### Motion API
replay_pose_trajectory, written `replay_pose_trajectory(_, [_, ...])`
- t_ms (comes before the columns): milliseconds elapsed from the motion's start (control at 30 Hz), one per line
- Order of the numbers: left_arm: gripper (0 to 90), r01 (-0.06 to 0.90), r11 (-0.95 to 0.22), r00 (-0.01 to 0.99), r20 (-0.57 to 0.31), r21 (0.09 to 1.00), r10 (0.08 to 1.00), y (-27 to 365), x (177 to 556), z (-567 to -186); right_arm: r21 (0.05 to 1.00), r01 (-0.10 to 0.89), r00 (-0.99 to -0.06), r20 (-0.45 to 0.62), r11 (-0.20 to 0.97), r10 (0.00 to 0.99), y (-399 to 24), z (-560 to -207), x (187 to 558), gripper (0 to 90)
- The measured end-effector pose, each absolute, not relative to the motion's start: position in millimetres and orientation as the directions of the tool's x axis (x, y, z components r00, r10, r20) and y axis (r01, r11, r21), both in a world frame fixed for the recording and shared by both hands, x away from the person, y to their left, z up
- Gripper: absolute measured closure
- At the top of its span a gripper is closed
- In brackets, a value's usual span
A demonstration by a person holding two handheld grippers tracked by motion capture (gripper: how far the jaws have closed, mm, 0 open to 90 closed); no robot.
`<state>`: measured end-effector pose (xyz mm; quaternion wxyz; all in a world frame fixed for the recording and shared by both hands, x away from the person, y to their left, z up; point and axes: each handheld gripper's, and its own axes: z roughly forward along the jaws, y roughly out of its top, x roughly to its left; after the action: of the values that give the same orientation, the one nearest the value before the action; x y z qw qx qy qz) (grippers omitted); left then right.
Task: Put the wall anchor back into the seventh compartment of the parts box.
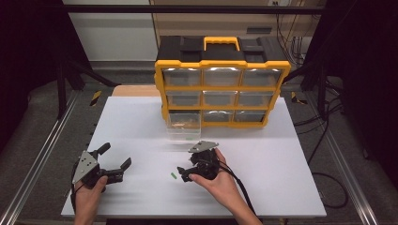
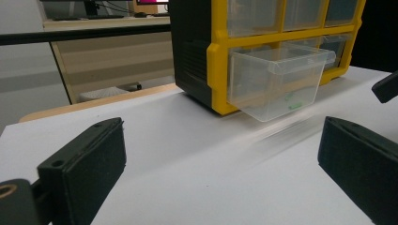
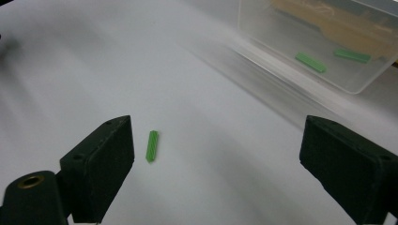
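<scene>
White table (image 1: pixel 281 154): right gripper (image 1: pixel 185 174) gapes, angled low beside green piece (image 1: pixel 172 176)

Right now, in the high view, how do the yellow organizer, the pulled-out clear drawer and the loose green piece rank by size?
1. Yellow organizer
2. Clear drawer
3. Green piece, tiny, lying on the white table

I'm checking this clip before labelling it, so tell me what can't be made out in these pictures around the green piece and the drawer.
- Green piece on the table: a tiny speck in the high view, shape unreadable there.
- Open drawer: cut off by the top and right edges in the right gripper view; blurred streaks below it.
- Other drawers: contents hidden by glare and size in the high view.
- Right gripper: partly covered by the hand in the high view.
</scene>
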<state>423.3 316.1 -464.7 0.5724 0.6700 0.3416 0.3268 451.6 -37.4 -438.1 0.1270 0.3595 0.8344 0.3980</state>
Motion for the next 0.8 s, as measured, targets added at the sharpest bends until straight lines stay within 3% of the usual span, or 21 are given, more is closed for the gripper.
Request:
replay_pose_trajectory(567, [1.3,0.082,-0.112,0.553,0.048,0.99,0.832,316,423,-464,0.733,0.5,-0.738,0.082,0.461,0.669,-28,-455,440,12.4])
replay_pose_trajectory(800, [1.3,0.082,-0.112,0.553,0.049,0.99,0.832,316,423,-464,0.721,0.502,-0.75,0.088,0.477,0.655,-24,-459,437,22.5])
